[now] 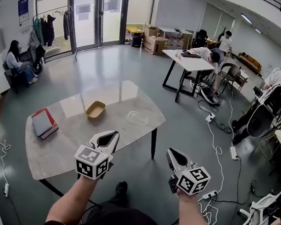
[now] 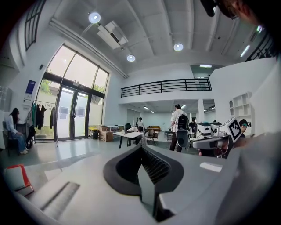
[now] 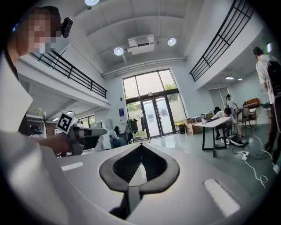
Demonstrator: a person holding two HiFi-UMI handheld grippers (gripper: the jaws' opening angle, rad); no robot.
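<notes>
Left gripper (image 1: 112,135) at lower centre, over the near edge of the worktop (image 1: 73,147), jaws closed tip to tip with nothing between, pointing to upper right. Right gripper (image 1: 172,152) just to the right, beyond the worktop edge, jaws also closed and empty, pointing to upper left. Nearest ahead, clear dish (image 1: 138,118), long axis left to right. Yellow tray (image 1: 95,109) and red book (image 1: 44,123) further left.

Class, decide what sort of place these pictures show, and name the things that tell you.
Probably an open workshop or lab hall: tall glass doors, a mezzanine railing, a shared desk, and a power strip with cables across the floor.
</notes>
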